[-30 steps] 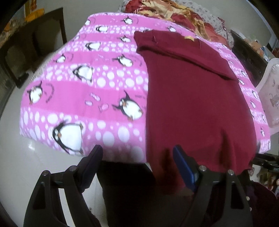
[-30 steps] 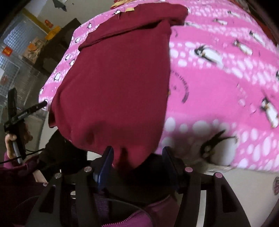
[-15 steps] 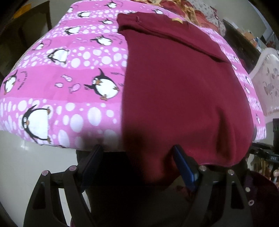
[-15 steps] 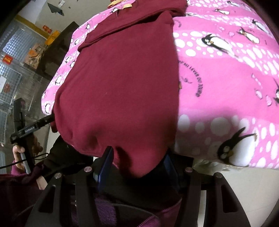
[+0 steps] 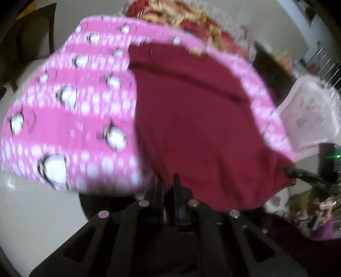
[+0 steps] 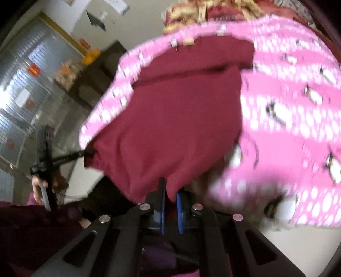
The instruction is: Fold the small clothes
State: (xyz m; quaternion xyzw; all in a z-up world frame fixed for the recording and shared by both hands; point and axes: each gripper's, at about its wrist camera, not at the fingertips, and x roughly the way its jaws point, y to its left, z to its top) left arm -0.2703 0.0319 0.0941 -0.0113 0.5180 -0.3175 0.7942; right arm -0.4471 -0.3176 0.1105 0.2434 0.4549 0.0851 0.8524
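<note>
A maroon garment [image 5: 198, 119] lies lengthwise on a pink penguin-print blanket [image 5: 70, 119], its near hem hanging over the front edge. My left gripper [image 5: 168, 183] is shut on the hem's left corner, cloth pinched between its pads. In the right wrist view the same maroon garment [image 6: 177, 119] fills the middle, and my right gripper [image 6: 170, 191] is shut on the hem's right corner. The other gripper [image 6: 64, 158] shows at the left of that view, gripping the far corner. Both frames are blurred by motion.
A red and yellow patterned cloth [image 5: 191, 19] lies beyond the blanket's far end. A pale pink chair back [image 5: 309, 119] stands to the right. A dark cabinet [image 6: 93, 74] and metal shutters [image 6: 23, 89] are at the left. White floor [image 5: 32, 213] lies below.
Both grippers went from wide open around the hanging hem to shut on it. Both have lifted, raising the hem corners, and the view has tilted upward.
</note>
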